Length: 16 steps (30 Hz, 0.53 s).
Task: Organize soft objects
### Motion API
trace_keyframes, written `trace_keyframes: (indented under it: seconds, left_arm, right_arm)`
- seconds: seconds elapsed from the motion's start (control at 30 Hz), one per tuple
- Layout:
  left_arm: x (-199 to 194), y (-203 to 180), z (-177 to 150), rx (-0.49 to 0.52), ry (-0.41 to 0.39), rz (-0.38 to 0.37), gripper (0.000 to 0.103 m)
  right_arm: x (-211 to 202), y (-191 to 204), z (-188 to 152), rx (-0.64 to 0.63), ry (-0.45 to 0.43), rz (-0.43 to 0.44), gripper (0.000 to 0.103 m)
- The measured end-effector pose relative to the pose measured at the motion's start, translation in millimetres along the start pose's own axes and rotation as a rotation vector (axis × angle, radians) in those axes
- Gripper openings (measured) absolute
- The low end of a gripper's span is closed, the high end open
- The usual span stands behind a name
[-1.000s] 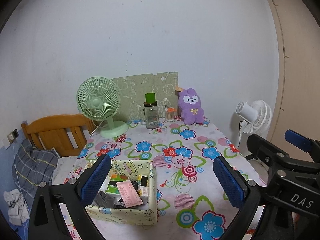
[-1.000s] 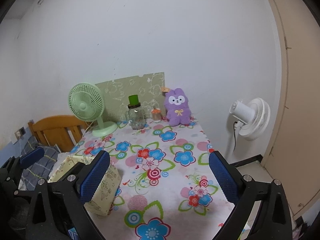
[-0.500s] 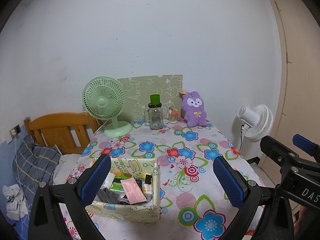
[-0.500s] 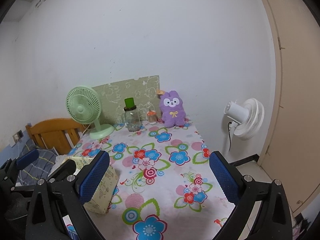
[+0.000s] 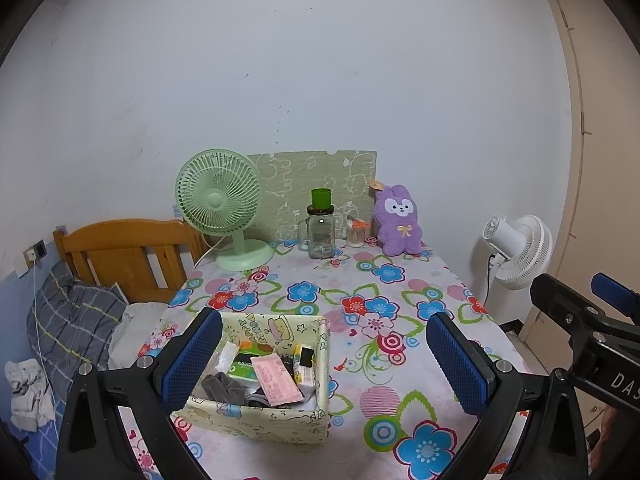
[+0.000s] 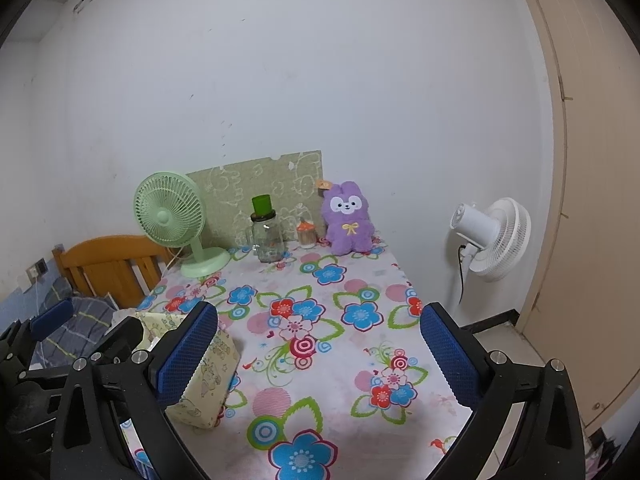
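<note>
the left gripper's finger (image 5: 192, 364) hides the fabric storage box's (image 5: 280, 420) left wall; its jumbled contents are too small to identify.

- A home bedroom, small and lived-in.
- The table (image 5: 400, 280) wears a flowered cloth and stands against a plain white wall.
- Left of the table: a wooden headboard (image 5: 120, 248) and plaid bedding (image 5: 68, 320).
- At the table's far edge: 1 green desk fan (image 5: 220, 204), 1 purple plush rabbit (image 5: 396, 220).
- Right of the table: 1 white fan (image 5: 516, 252).
</note>
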State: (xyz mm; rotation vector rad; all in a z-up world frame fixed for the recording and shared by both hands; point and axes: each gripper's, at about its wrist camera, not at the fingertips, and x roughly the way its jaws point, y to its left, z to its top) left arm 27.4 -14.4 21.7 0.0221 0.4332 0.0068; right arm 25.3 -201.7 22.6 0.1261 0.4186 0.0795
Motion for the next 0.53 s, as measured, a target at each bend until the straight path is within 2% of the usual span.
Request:
trace_keyframes:
  seconds: [0.53]
  left_arm:
    - [4.0,7.2,-0.5,-0.020,0.012,0.000,0.103]
  right_arm:
    - [4.4,3.0,0.7,-0.005,0.008,0.002,0.103]
